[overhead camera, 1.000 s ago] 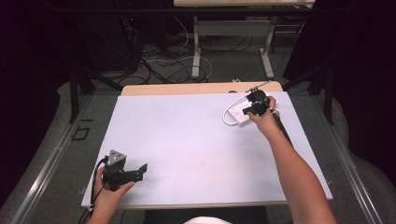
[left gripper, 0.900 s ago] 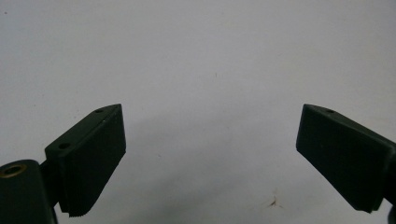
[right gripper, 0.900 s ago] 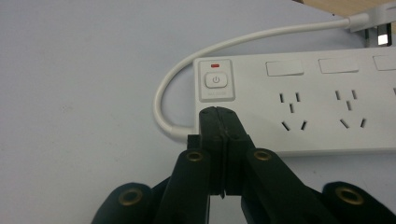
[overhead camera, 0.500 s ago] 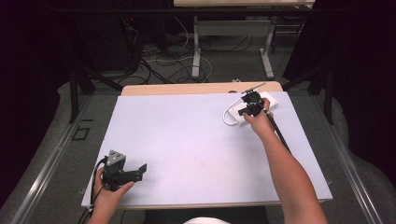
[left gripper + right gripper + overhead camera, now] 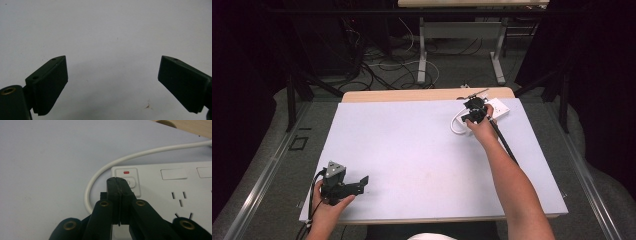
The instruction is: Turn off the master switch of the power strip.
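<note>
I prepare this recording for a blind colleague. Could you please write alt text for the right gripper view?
The right tool, its two black jaws shut together, points its tip at the rocker switch at the end of a white power strip. The strip lies on a pale grey table, and its white cable curves away from the switch end.

The right gripper (image 5: pixel 119 181), its jaws pressed together, has its tips at the switch (image 5: pixel 131 182) of a white power strip (image 5: pixel 175 195), seemingly touching it. A white cord (image 5: pixel 100 173) curves away across the pale table (image 5: pixel 45 157).
</note>
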Demonstrator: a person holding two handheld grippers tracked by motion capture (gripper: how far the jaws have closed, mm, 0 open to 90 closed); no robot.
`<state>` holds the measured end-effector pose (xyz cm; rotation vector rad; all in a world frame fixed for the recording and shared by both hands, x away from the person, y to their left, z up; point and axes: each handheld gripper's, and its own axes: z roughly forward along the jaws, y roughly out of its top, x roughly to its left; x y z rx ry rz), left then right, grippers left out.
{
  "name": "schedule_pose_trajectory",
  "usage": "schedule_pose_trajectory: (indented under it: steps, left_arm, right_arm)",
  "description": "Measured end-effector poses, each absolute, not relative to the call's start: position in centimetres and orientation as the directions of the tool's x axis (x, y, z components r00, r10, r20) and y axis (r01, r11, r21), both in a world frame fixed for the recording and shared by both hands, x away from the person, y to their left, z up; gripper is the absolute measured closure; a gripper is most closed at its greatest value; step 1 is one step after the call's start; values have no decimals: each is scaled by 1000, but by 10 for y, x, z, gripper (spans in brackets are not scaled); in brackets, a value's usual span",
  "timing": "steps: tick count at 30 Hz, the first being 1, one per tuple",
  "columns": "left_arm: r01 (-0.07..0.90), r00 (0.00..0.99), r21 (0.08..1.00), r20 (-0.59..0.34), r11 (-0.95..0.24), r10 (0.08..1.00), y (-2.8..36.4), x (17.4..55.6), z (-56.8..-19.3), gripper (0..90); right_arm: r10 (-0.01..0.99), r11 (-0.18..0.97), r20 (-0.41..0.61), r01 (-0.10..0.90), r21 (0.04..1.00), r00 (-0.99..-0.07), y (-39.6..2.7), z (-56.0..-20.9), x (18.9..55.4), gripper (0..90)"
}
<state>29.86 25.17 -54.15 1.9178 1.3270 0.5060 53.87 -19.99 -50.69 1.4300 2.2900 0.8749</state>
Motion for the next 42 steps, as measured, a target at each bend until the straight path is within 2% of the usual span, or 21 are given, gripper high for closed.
schedule_pose_trajectory:
  steps: [19,42]
  left_arm:
    - [640,374,748,-102,-177,922,254,298,-543,94]
    - [636,366,753,-103,-168,925,254,296,-545,94]
  right_arm:
    - [907,293,47,706,645,-419,-201,-519,555,900]
    - [917,260,66,715,649,-394,-199,-527,555,900]
